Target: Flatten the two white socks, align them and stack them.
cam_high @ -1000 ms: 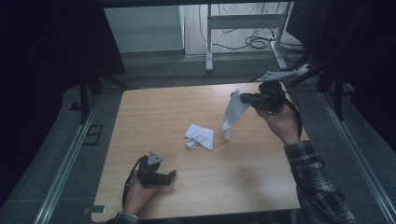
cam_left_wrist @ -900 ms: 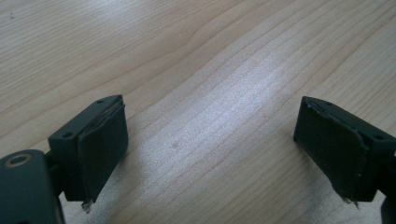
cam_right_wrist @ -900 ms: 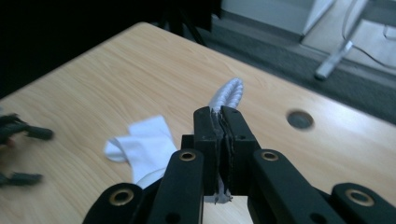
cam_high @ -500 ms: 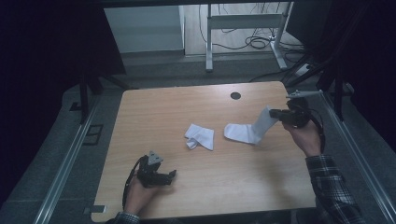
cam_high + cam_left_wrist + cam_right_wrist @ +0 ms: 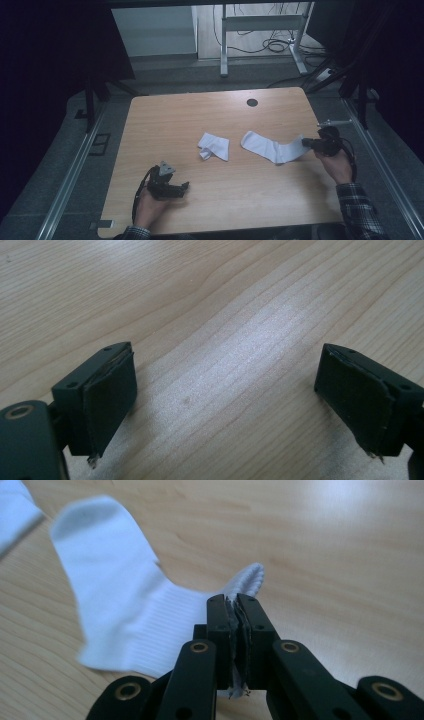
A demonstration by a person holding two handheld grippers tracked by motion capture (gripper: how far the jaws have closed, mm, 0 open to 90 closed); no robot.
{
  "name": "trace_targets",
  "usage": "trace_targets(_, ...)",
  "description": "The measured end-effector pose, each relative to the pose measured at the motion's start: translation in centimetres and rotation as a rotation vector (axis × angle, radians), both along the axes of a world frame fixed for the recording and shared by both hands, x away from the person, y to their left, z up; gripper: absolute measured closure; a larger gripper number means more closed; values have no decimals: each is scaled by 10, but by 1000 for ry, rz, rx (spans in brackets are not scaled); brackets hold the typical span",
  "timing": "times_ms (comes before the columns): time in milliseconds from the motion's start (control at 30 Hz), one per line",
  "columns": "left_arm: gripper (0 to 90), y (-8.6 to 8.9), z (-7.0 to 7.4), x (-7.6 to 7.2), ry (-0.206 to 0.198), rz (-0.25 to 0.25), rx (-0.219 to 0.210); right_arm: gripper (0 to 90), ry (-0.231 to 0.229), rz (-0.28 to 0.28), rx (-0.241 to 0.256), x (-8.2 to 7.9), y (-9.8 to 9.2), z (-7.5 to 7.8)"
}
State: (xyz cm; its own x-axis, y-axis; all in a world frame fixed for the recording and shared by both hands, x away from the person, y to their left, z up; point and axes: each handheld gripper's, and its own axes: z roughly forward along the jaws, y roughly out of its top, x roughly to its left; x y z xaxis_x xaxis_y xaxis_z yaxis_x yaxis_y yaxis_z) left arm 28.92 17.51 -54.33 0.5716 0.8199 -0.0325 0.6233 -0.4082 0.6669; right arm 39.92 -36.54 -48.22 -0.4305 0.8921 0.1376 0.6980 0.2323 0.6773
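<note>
At the near left of the pale wooden table (image 5: 165, 125), the left gripper (image 5: 169, 186) rests low in the person's hand with its jaws spread wide and nothing between them; the left gripper view has bare wood grain between the two black pads. It is in the same place and pose as in both earlier frames.

In the middle of the table lies a small folded white sock (image 5: 214, 146), apart from either gripper and unmoved.

To its right, a long white ribbed sock (image 5: 270, 146) lies stretched flat, toe toward the centre. The right gripper (image 5: 311, 143), at the right edge, is clamped shut on its cuff, and in the right gripper view the ribbed cuff (image 5: 245, 582) is pinched between the closed jaws.

A second ago this sock hung in the air near the far right corner; half a second ago it was only partly down. The step in hand looks like laying it out flat. The next move probably calls for releasing the cuff, then folding the sock or pairing it with the other.
</note>
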Motion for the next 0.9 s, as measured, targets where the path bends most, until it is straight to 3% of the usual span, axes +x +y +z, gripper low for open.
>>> trace_targets(233,173,-9,3,7,6,-7,5,788,52,-5,-14,-7,-6,-34)
trace_targets(367,248,-17,8,16,10,-20,-25,716,26,-4,-20,-10,-11,-31)
trace_targets(600,409,-43,22,39,-27,-62,-58,678,0,-15,-23,-16,-14,-29)
trace_targets(700,467,-71,33,59,-49,-101,-71,675,-1,-5,-35,-20,-12,-30)
trace_targets(767,497,-77,34,63,-53,-105,-67,674,-5,1,-43,-20,-11,-30)
trace_targets(800,541,-90,38,71,-70,-119,-53,671,-12,8,-60,-22,-9,-30)
trace_targets(833,564,-90,38,71,-70,-119,-53,671,-12,8,-60,-22,-9,-30)
trace_targets(900,606,-108,43,84,-73,-135,-52,667,-25,16,-80,-23,-7,-29)
